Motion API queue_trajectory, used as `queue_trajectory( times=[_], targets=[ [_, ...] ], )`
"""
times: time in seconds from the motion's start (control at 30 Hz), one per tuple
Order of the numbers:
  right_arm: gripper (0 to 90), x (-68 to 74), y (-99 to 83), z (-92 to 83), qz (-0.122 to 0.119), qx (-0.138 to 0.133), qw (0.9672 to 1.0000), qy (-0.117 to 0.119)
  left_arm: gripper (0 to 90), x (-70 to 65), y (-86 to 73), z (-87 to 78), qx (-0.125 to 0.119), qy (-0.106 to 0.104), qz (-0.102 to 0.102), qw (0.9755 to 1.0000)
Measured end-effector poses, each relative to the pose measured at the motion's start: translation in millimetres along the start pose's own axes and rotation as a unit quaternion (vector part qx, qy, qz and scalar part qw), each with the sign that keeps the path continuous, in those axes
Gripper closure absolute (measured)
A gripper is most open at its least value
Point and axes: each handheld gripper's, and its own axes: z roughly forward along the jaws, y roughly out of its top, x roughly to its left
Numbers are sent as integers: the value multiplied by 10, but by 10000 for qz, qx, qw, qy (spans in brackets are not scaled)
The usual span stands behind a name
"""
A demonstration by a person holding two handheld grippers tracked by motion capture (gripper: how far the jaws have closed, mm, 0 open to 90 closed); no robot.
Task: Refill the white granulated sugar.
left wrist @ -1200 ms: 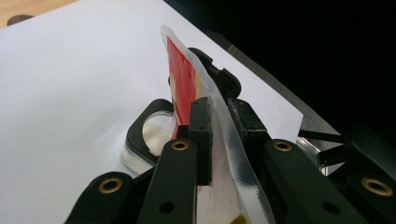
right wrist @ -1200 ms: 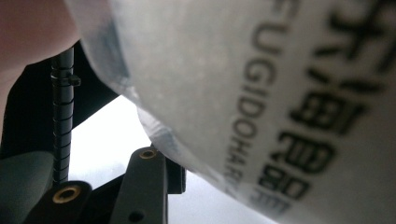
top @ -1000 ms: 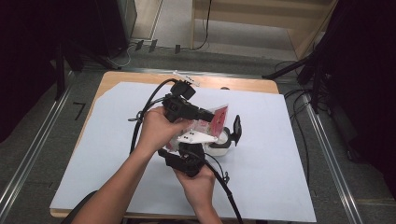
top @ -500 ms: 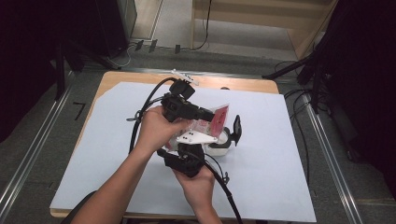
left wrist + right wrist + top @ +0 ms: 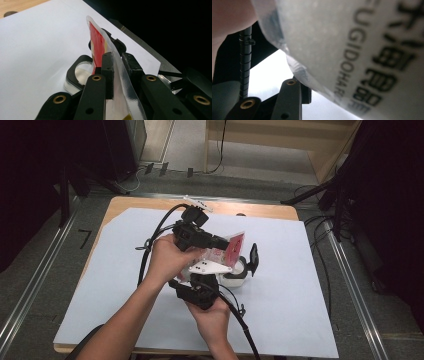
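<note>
A red and white plastic pouch (image 5: 234, 244) is held up over the middle of the white sheet. My left gripper (image 5: 222, 242) comes in from the left and is shut on the pouch's clear sealed edge (image 5: 117, 62), with the red print (image 5: 96, 37) rising beyond the jaws. My right gripper (image 5: 216, 271) reaches up from below under its grey plate; the pouch (image 5: 352, 50) with black lettering lies right against its one visible finger (image 5: 289, 100), the other being hidden behind it. Under the pouch stands a clear round container (image 5: 241, 271) with a black rim (image 5: 75, 68).
A white sheet (image 5: 100, 285) covers the wooden table (image 5: 120, 202). The container's black lid flap (image 5: 253, 259) stands up at its right. Black cables (image 5: 150, 250) trail from both grippers. A small white object (image 5: 197, 202) lies at the table's far edge.
</note>
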Motion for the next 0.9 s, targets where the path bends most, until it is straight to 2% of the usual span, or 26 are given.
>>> queue_trajectory(
  times=[0.33, 0.9],
  targets=[
    [646, -9, -15, 12, 14, 4, 10000, 10, 815, 4, -5, 11, 32, 50, 8, 10000],
    [646, -8, -15, 8, 42, 11, 10000, 1, 812, 22, -5, 13, 14, -24, -40, 10000]
  ],
)
